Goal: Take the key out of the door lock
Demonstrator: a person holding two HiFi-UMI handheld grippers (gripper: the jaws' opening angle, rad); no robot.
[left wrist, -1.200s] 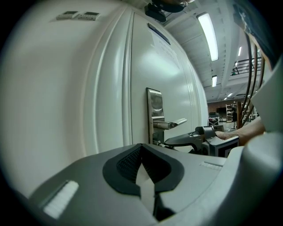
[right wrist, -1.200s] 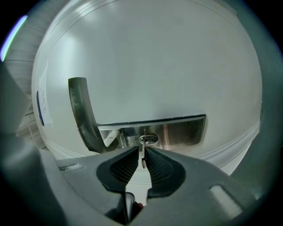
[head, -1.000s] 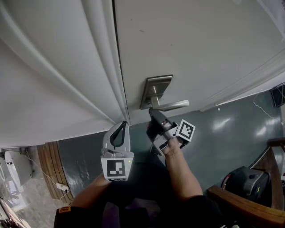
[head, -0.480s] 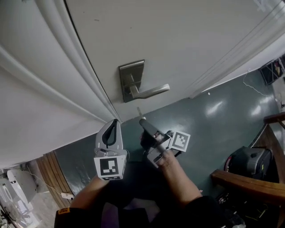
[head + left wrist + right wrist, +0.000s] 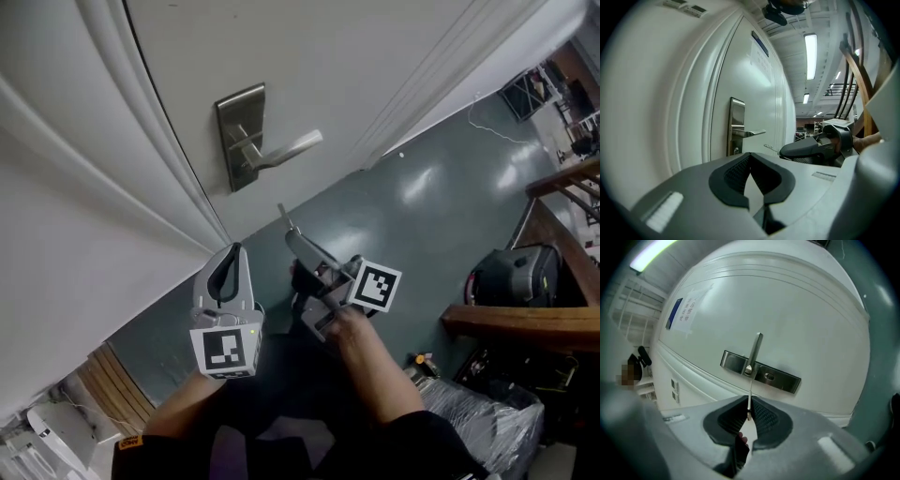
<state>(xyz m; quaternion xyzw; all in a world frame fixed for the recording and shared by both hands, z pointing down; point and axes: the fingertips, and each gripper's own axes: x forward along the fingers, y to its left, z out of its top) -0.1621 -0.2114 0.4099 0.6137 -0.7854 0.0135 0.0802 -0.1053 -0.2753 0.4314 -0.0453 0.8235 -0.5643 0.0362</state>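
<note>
The key is pinched edge-on in the right gripper, clear of the lock plate, whose keyhole shows bare. Extraction looks finished, and what remains is probably to carry the key away without loosening the pinch. The left gripper, beside the plate's near side, is pressed together on nothing.

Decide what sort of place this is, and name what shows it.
Probably an indoor workplace, perhaps a workshop or lab hall: a white door with a metal lever handle, a glossy grey-green floor, and long strip lights on an open ceiling.
</note>
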